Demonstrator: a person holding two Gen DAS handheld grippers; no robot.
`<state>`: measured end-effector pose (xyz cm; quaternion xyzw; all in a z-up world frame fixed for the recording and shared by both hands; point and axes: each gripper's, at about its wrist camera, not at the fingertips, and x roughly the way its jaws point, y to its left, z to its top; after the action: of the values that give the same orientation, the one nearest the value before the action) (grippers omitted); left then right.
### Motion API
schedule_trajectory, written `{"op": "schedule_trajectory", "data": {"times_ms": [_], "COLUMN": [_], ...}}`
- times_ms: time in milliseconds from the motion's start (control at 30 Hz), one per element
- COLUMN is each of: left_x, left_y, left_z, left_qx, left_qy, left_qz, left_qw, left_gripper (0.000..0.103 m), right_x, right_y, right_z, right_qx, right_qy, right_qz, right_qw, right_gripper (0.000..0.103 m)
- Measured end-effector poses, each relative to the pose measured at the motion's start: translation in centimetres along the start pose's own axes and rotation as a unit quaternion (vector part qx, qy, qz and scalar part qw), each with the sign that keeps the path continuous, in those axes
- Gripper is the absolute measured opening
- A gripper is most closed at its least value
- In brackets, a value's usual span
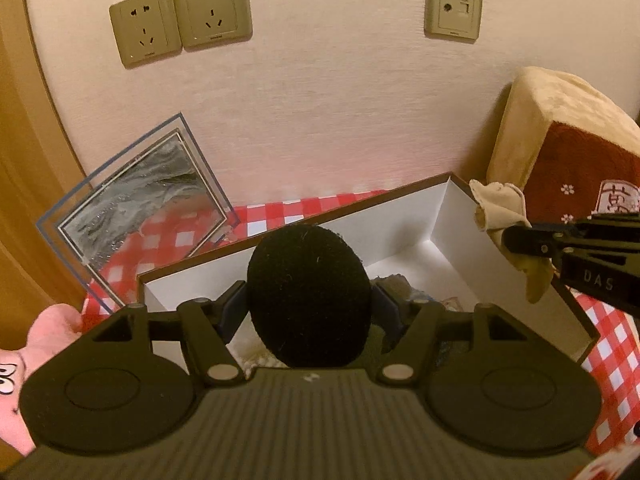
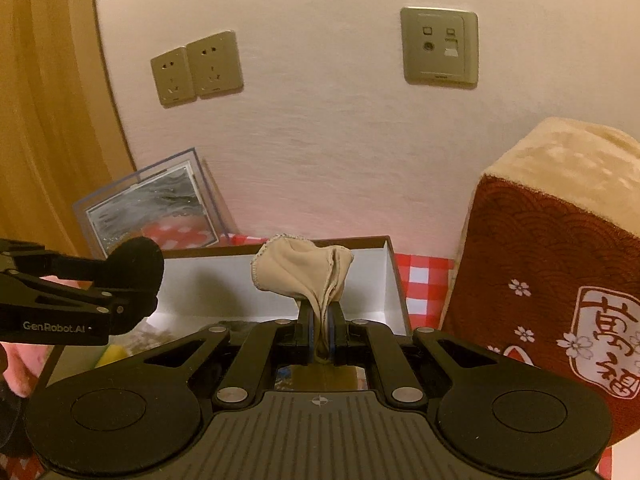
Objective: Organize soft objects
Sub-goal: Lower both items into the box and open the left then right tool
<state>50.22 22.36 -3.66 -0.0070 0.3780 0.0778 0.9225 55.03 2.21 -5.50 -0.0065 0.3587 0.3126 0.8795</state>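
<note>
- Black, round and fuzzy, a soft pad [image 1: 308,296] sits between the fingers of the left gripper [image 1: 310,310], which press its two sides, above the near part of an open box [image 1: 448,216].
- Beige cloth [image 2: 300,270] is pinched tight in the closed fingers of the right gripper [image 2: 322,330], bunched above the box's far right corner.
- White inside with a brown rim, the box rests on a counter under a red-and-white checked cloth [image 1: 280,214].
- Something soft, perhaps more fabric, lies blurred on the box floor.
- Leaning on the wall: a glass frame [image 1: 136,204] far left, a red-and-tan plush cushion [image 2: 552,280] right.
</note>
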Motion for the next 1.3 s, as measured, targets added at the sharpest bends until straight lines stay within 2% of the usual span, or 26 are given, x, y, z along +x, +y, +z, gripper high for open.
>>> {"op": "schedule_trajectory", "data": {"times_ms": [300,733,833,867,900,933,1033,1133,1300], "left_x": [0.8,1.5,1.5,1.5,1.5,1.4,1.3,1.0,0.0], "left_y": [0.6,1.4,1.4,1.4,1.4,1.4,1.4,1.5,1.5], "left_z": [0.3,-0.1,-0.1,0.0,0.0,0.0,-0.1,-0.3,-0.8], "left_qx": [-0.011,-0.019,-0.019,-0.02,-0.02,-0.021,-0.025,-0.031,-0.037], "left_qy": [0.0,0.011,0.011,0.012,0.013,0.013,0.014,0.016,0.014], "left_qz": [-0.002,0.005,0.005,0.006,0.007,0.008,0.009,0.01,0.009], "left_qw": [0.9999,0.9997,0.9997,0.9997,0.9997,0.9997,0.9996,0.9994,0.9992], "left_gripper": [0.073,0.073,0.073,0.073,0.073,0.073,0.074,0.074,0.074], "right_x": [0.7,1.8,1.8,1.8,1.8,1.7,1.0,0.4,-0.5], "right_y": [-1.0,-1.5,-1.5,-1.5,-1.5,-1.5,-1.6,-1.7,-1.7], "right_z": [0.2,0.5,0.6,0.7,0.8,0.9,1.2,1.3,0.9], "right_qx": [0.019,0.035,0.041,0.044,0.047,0.05,0.055,0.058,0.058], "right_qy": [0.003,0.009,-0.001,-0.004,-0.007,-0.011,-0.037,-0.047,-0.039], "right_qz": [-0.001,0.003,0.008,0.012,0.012,0.01,0.01,0.008,0.01], "right_qw": [1.0,0.999,0.999,0.999,0.999,0.999,0.998,0.997,0.998], "right_gripper": [0.007,0.007,0.008,0.009,0.016,0.027,0.049,0.055,0.062]}}
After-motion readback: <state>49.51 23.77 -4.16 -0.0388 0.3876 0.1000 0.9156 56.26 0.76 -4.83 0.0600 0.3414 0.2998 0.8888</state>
